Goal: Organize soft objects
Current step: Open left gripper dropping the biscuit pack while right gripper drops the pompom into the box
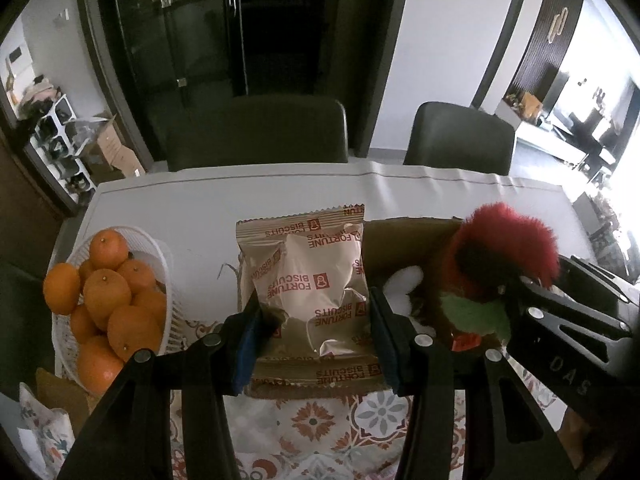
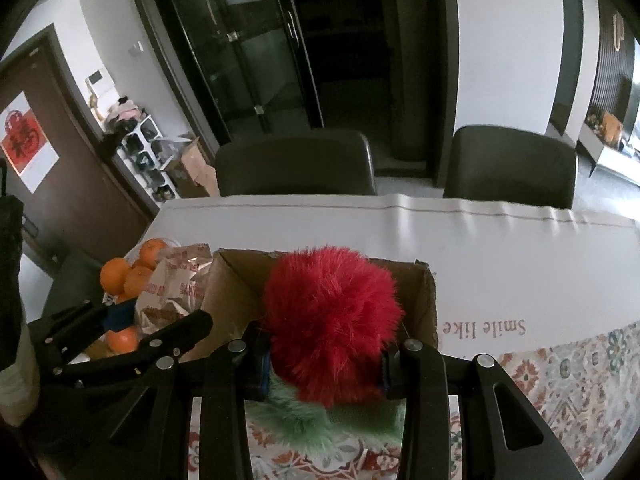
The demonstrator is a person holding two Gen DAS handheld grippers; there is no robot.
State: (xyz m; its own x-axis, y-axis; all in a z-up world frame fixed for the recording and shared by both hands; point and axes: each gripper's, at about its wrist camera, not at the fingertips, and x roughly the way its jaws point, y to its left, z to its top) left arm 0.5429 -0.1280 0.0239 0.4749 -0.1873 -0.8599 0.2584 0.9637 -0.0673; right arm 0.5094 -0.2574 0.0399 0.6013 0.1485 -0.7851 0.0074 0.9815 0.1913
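- In the left wrist view, a gold packet point(image 1: 310, 292) printed "FORTUNE BISCUITS" is being gripped at frame centre by the left gripper point(image 1: 316, 340), its blue-padded fingers point(image 1: 244, 354) pressing on both sides of the packet.
- In the right wrist view, a red furry plush point(image 2: 332, 320) with a green fringe is being clamped low at centre by the right gripper point(image 2: 324, 364), and it is being held over the open cardboard box point(image 2: 426, 300).
- The full print on the packet and a white piece point(image 1: 402, 284) inside the box are being shown only by the left wrist view; there the box point(image 1: 400, 240) is seen just right of the packet.
- The box's far wall and right wall, and the words "Smile like" point(image 2: 484, 328) printed on the cover at right, are being shown only by the right wrist view.
- A white basket point(image 1: 160, 256) of oranges point(image 1: 106, 292) is being shown at lower left in the left wrist view; in the right wrist view only a few oranges are glimpsed at left, behind the packet.
- The tabletop point(image 2: 500, 240) is being covered by a pale sheet, with a floral patterned cloth point(image 2: 572, 364) nearer the cameras.
- Two dark chairs point(image 2: 296, 164) are being shown beyond the tabletop, with dark glass doors point(image 2: 240, 48) and white walls behind them.
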